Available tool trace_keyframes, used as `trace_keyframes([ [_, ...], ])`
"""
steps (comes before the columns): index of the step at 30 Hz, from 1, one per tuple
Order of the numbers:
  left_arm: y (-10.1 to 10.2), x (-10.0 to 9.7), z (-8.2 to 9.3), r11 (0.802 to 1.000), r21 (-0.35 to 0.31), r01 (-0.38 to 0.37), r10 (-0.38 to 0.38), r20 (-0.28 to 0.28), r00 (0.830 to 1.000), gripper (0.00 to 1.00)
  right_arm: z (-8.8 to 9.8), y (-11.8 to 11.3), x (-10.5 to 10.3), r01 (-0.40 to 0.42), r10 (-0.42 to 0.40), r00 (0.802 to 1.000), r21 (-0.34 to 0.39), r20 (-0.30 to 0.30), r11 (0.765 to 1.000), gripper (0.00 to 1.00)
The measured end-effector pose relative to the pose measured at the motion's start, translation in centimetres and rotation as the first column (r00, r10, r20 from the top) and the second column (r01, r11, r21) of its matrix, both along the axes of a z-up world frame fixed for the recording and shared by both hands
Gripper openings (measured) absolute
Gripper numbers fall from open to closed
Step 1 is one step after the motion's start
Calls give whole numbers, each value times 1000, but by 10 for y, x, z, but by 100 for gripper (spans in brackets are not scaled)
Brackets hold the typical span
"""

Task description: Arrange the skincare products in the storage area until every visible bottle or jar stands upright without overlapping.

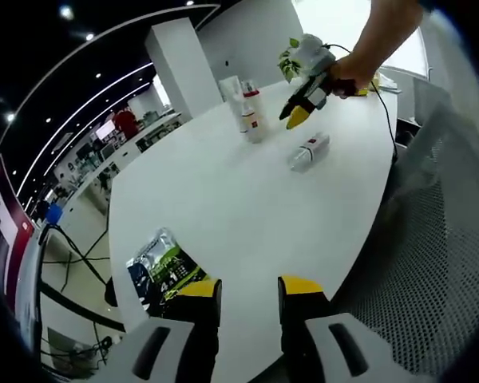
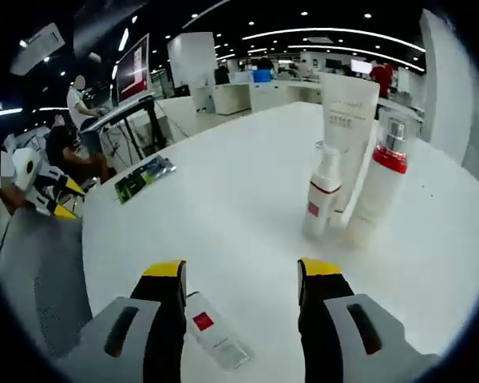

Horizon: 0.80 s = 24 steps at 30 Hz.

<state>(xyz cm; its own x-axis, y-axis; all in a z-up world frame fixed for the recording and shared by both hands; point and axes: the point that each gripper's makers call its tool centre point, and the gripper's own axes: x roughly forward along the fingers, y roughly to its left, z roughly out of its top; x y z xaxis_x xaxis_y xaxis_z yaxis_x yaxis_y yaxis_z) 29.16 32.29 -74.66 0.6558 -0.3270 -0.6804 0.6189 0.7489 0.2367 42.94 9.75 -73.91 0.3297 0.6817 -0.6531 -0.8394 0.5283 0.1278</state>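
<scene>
Three skincare products stand upright together on the round white table [image 2: 223, 199]: a tall white tube [image 2: 347, 120], a pump bottle with a red collar [image 2: 379, 183] and a small white bottle with a red label [image 2: 321, 199]. A fourth small bottle [image 2: 215, 331] lies on its side between the jaws of my right gripper [image 2: 241, 275], which is open and not closed on it. In the left gripper view the standing group [image 1: 251, 112] is far across the table, the lying bottle [image 1: 309, 152] sits below the right gripper [image 1: 297, 118], and my left gripper [image 1: 250, 291] is open with nothing in it.
A foil pouch [image 1: 160, 267] lies near the table edge by the left gripper. A potted plant [image 1: 291, 56] stands behind the hand holding the right gripper. A mesh chair [image 1: 431, 271] is beside the table. Office desks and people fill the background.
</scene>
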Motion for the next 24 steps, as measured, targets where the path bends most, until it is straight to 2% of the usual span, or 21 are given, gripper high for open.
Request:
trace_keyframes([
  [2, -2, 0, 1, 1000, -8, 7, -7, 3, 1000, 29, -7, 3, -12, -73, 71, 997, -52, -31, 996, 59],
  [4, -2, -1, -1, 1000, 0, 10, -10, -5, 1000, 29, -16, 6, -26, -156, 149, 987, -118, -64, 981, 58],
  [5, -2, -2, -2, 1000, 2, 13, -13, -10, 1000, 29, -23, 6, -29, -186, 178, 982, -171, -59, 968, 57],
  [6, -2, -2, -3, 1000, 3, 14, -14, -11, 1000, 29, -29, 1, -32, -190, 176, 981, -232, -80, 954, 56],
  [7, -2, -2, -3, 1000, 3, 15, -15, -12, 1000, 29, -34, 1, -43, -257, 235, 966, -275, -111, 927, 54],
  [8, -2, -2, -3, 1000, -3, 13, -13, -14, 1000, 29, -38, -1, -41, -268, 249, 963, -284, -102, 920, 53],
  [9, -1, -1, -3, 1000, -26, -8, 7, -26, 1000, 29, -41, 0, -41, -292, 281, 956, -311, -82, 904, 53],
  [13, -3, -2, -3, 1000, -24, 3, -3, -21, 1000, 29, -56, -6, -37, -282, 254, 959, -315, -128, 906, 51],
  [15, -3, -2, -3, 1000, -25, 7, -7, -26, 1000, 29, -59, -10, -38, -276, 244, 960, -329, -135, 903, 46],
  [17, -3, 0, 2, 997, -73, -19, 17, -23, 1000, 29, -57, -10, -40, -270, 237, 962, -341, -136, 901, 41],
  [18, -8, 1, 9, 992, -123, -11, 12, 0, 1000, 29, -61, -14, -40, -268, 232, 963, -362, -140, 893, 39],
  [21, -14, -2, 15, 989, -143, 27, -25, 19, 1000, 29, -66, -21, -41, -287, 254, 958, -405, -135, 868, 22],
  [22, -14, -3, 13, 989, -142, 32, -32, 9, 999, 29, -70, -23, -42, -276, 238, 961, -410, -142, 869, 22],
  [24, -21, -8, 14, 982, -182, 47, -51, -17, 999, 29, -75, -26, -48, -291, 247, 956, -435, -156, 852, 23],
])
